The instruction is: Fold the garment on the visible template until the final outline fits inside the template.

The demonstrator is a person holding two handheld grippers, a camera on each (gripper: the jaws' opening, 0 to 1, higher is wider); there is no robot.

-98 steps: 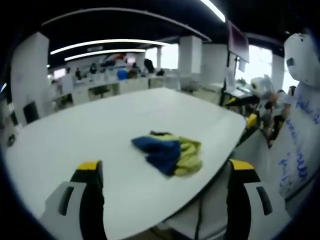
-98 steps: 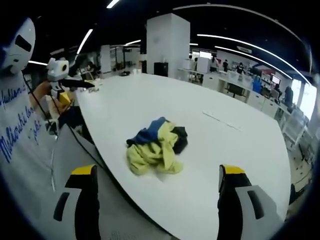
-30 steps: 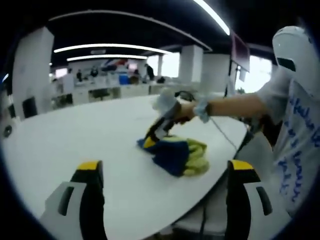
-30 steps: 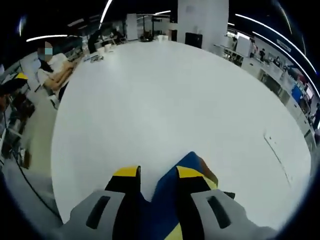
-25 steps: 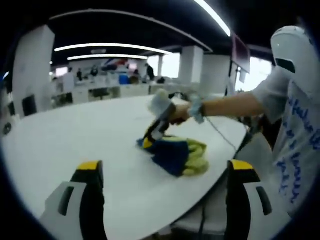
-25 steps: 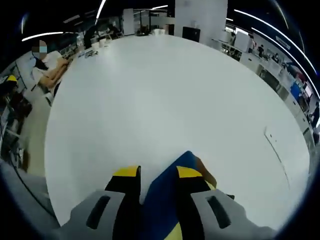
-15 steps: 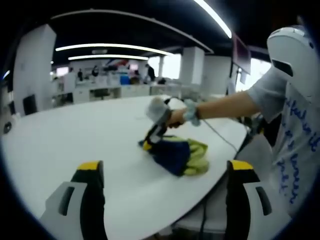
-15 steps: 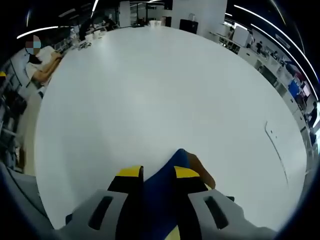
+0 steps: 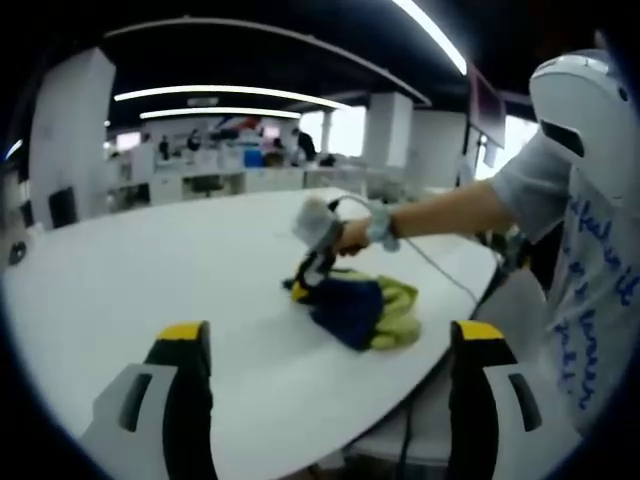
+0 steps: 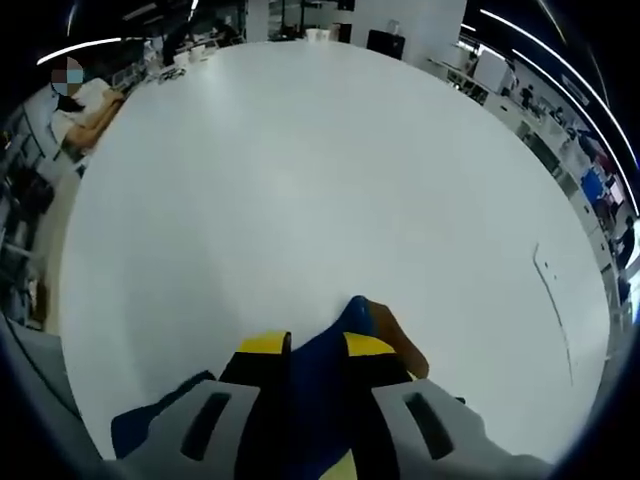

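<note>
A crumpled blue and yellow garment (image 9: pixel 362 310) lies on the white table (image 9: pixel 150 270) close to its near right edge. My left gripper (image 9: pixel 331 338) hangs open and wide in front of it, well short of the cloth, with nothing between its fingers. My right gripper (image 9: pixel 301 288), held in a person's hand (image 9: pixel 350 235), comes in from the right and bites the garment's left end. In the right gripper view a blue fold of the garment (image 10: pixel 352 316) sticks up between the yellow-tipped fingers, and the right gripper (image 10: pixel 318 347) is shut on it.
The person's white shirt with blue writing (image 9: pixel 590 300) stands at the right, beside the table edge (image 9: pixel 440 365). A thin grey line (image 10: pixel 553 300) marks the table (image 10: pixel 300 150) at the right. A seated person (image 10: pixel 85 105) is at the far edge; office desks (image 9: pixel 210 180) lie behind.
The right gripper reached the garment, narrowed its jaws onto the blue fold, and now pinches it tighter. The left gripper has stayed open in place.
</note>
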